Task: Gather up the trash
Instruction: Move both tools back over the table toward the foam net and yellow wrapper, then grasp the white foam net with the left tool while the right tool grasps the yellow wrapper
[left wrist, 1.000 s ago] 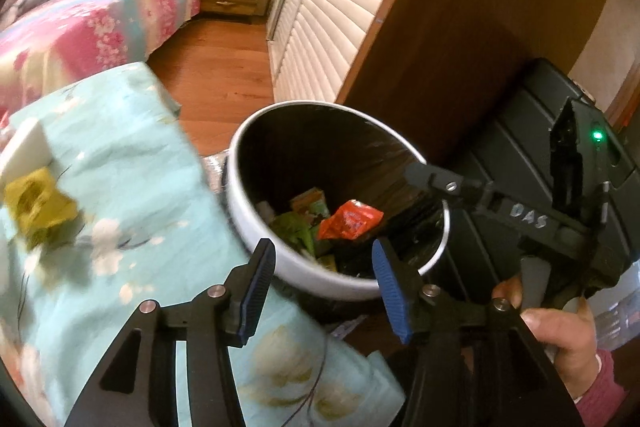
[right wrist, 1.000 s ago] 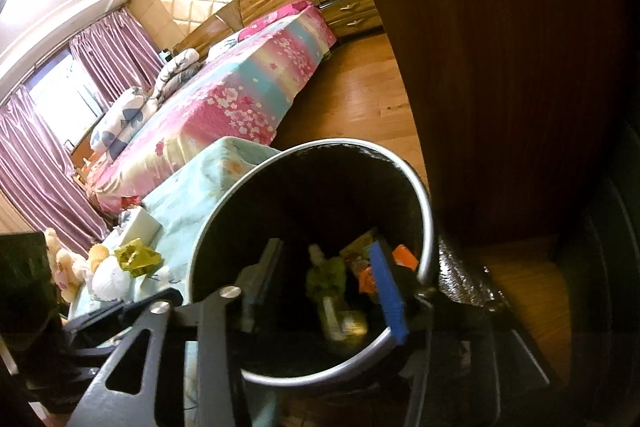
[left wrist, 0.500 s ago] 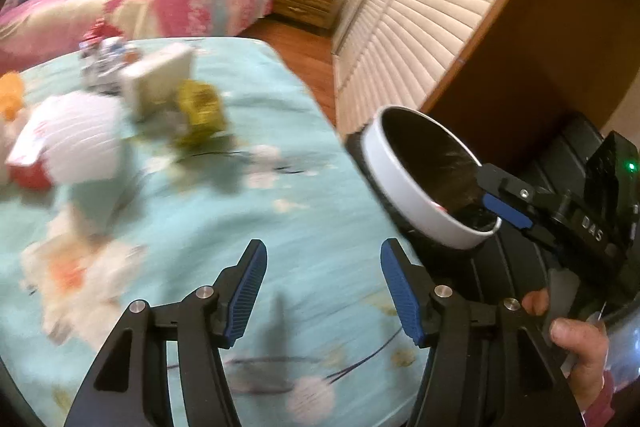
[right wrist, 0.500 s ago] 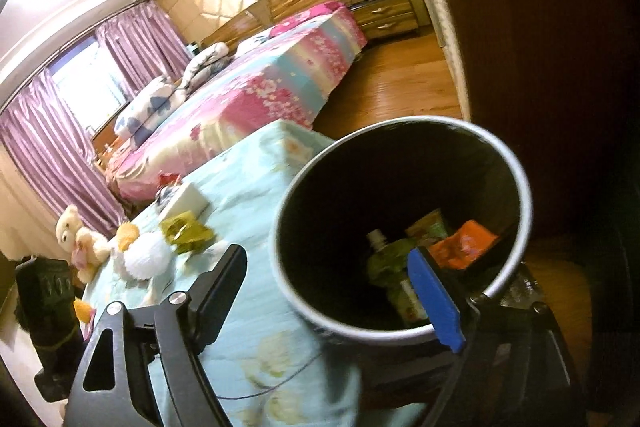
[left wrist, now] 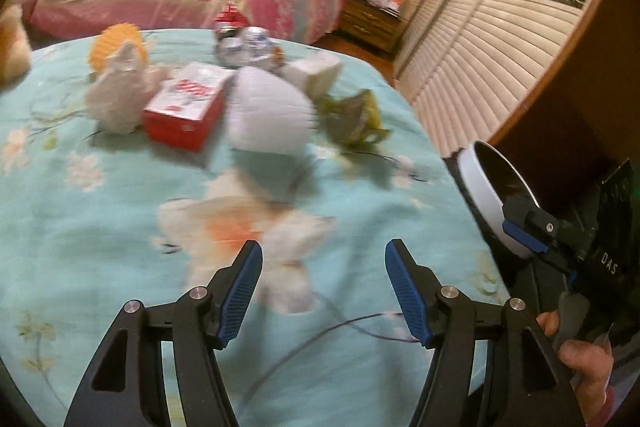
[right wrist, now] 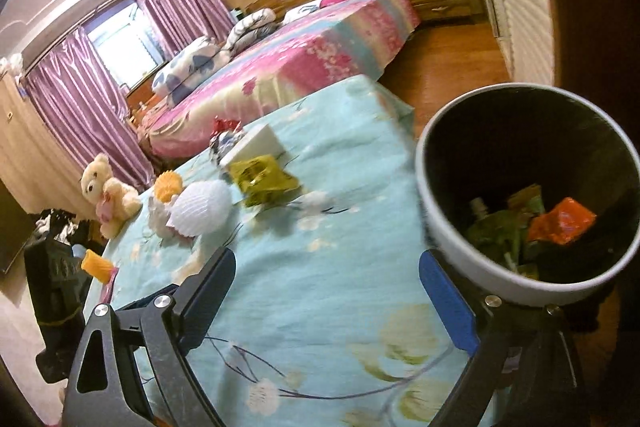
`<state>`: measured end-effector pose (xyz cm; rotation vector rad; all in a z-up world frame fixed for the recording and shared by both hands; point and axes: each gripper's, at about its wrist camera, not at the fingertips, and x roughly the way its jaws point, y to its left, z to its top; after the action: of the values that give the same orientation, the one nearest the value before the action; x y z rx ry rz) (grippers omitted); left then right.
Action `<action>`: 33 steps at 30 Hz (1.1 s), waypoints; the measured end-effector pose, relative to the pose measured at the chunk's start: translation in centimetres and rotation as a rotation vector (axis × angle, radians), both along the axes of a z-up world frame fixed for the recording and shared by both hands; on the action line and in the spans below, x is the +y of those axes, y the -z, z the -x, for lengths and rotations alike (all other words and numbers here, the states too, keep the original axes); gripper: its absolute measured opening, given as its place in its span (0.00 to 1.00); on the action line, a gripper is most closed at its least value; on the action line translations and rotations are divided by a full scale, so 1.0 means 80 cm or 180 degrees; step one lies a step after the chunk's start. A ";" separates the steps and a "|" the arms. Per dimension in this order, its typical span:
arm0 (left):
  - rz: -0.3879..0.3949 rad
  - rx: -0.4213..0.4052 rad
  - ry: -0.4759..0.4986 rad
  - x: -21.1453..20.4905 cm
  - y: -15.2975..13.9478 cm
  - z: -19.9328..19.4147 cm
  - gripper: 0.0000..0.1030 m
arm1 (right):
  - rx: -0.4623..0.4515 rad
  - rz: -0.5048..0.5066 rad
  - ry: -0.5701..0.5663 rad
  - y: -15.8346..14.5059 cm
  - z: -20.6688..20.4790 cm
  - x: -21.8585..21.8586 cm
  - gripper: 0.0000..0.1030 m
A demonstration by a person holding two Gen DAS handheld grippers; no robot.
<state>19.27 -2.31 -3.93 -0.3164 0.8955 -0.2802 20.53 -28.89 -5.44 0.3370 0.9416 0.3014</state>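
Note:
A crumpled yellow-green wrapper (left wrist: 352, 115) (right wrist: 262, 179) lies on the teal flowered tablecloth (left wrist: 100, 227) (right wrist: 340, 267), beside a white ribbed shell (left wrist: 268, 115) (right wrist: 200, 207). The white-rimmed bin (left wrist: 480, 187) (right wrist: 436, 211) stands off the table's right edge, with an orange wrapper (right wrist: 560, 225) and green wrappers (right wrist: 496, 233) inside. My left gripper (left wrist: 324, 291) hovers over bare cloth, jaws opening, nothing between them. My right gripper (right wrist: 330, 283) hangs beside the bin's rim, jaws opening wide and holding nothing.
Farther back on the cloth are a red and white box (left wrist: 186, 107), a white box (left wrist: 316, 73) (right wrist: 256, 145), crumpled silver and red foil (left wrist: 244, 43), an orange shell (right wrist: 166, 185) and a teddy bear (right wrist: 106, 195). A pink bed (right wrist: 320, 51) lies beyond.
Both views have swung away from the bin and onto the table; the bin now sits at the right edge. Both pairs of jaws stand wider apart than before.

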 end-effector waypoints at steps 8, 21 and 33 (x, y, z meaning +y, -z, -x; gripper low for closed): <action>0.0004 0.0003 -0.0086 0.025 0.000 -0.006 0.62 | 0.0027 0.0011 -0.0128 0.011 -0.012 0.040 0.91; -0.0102 -0.0110 -0.0011 0.027 -0.002 -0.052 0.61 | 0.0006 0.0010 -0.0282 0.026 -0.060 0.072 0.91; -0.0187 -0.0129 0.0142 0.013 0.009 -0.101 0.43 | 0.0134 -0.0012 -0.0421 0.051 -0.114 0.097 0.65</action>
<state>27.37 -1.23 -4.65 -0.2360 0.8701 -0.2998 29.67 -21.17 -9.54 0.2859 1.0070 0.4185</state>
